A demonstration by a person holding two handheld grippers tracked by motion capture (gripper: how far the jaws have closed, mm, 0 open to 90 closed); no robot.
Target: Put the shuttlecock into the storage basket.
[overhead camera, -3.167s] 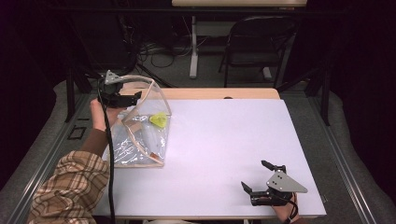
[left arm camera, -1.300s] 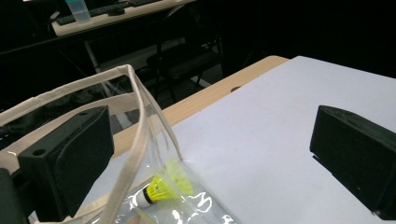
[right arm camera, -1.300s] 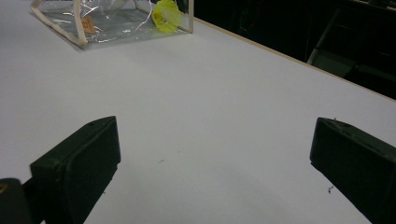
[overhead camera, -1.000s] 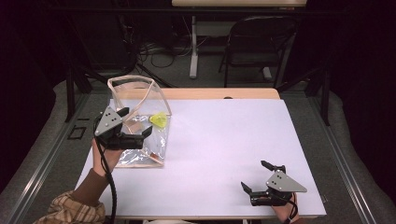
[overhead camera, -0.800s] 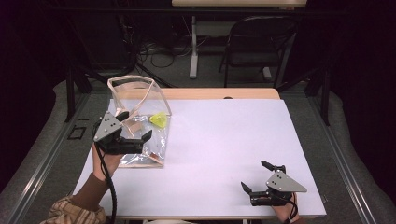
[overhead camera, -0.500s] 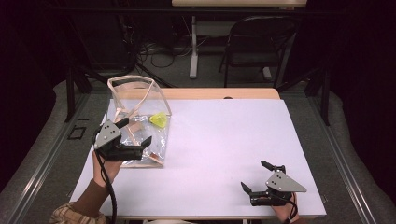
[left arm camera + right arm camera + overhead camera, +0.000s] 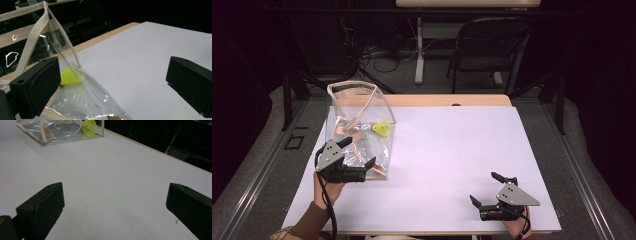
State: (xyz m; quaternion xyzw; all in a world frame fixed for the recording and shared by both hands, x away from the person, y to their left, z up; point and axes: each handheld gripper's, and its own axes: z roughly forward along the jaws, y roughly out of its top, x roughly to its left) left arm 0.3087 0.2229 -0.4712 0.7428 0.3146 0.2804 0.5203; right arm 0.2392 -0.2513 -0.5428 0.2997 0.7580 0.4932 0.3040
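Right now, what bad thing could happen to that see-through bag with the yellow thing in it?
The clear plastic bag with cream straps stands open and floppy, so the open left gripper beside its near end might tip it. The small yellow object inside could then roll out. A loose strap might also snag on a jaw.

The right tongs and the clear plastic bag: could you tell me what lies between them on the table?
Nothing: in the high view, only bare white tabletop separates the right tongs from the clear plastic bag.
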